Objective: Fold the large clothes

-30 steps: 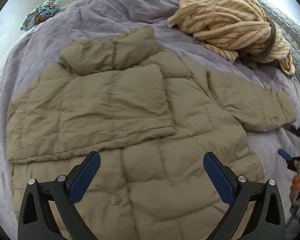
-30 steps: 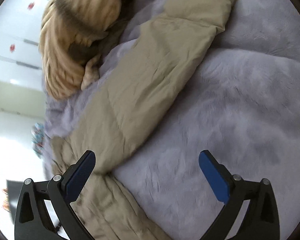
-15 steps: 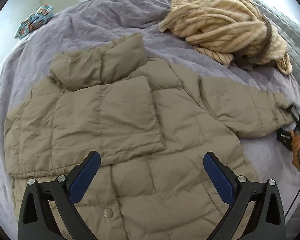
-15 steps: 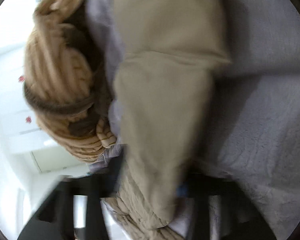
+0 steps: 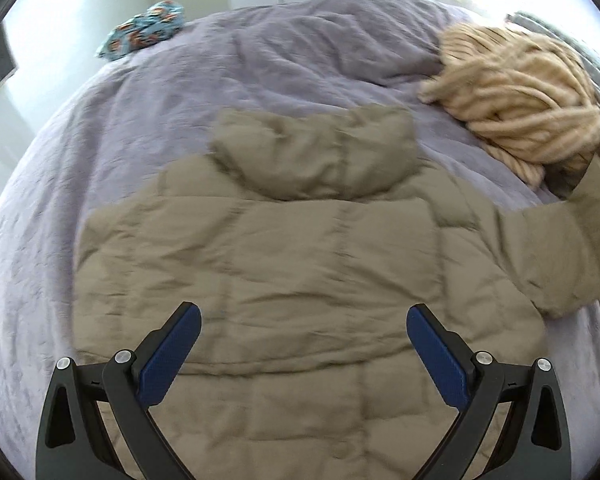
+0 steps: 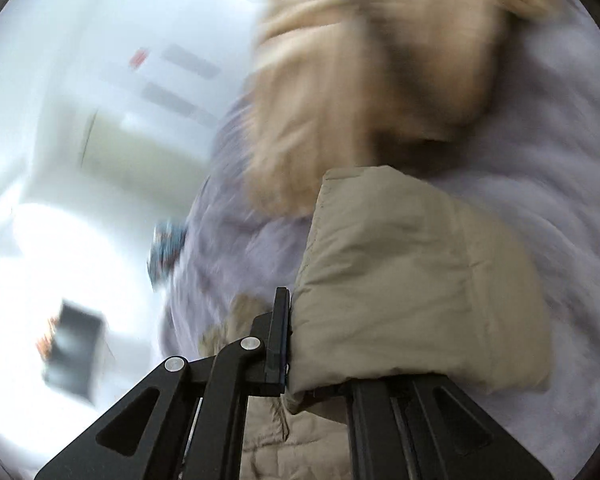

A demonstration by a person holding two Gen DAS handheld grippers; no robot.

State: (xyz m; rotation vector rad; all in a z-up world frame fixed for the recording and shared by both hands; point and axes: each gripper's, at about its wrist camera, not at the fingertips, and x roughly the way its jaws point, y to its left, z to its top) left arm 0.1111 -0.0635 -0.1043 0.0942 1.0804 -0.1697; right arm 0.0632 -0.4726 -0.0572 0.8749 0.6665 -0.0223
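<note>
On the bed [image 5: 148, 128], over its lavender cover, the khaki puffer jacket [image 5: 300, 280] lies spread flat, hood away from you. Your left gripper [image 5: 303, 354] hovers above its lower half, jaws spread wide and empty. Your right gripper [image 6: 300, 344] is pinching the sleeve [image 6: 420, 280] cuff (raised off the cover), beside the cream striped blanket [image 5: 516, 92].

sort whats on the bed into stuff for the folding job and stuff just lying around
For the job:
- jacket, spread on the bed
- its sleeve, clamped in the right gripper, whose jaws have just closed on it
- left gripper, open above the jacket

Lying about:
- striped blanket, bunched
- patterned cloth at the far edge
- bedcover
</note>
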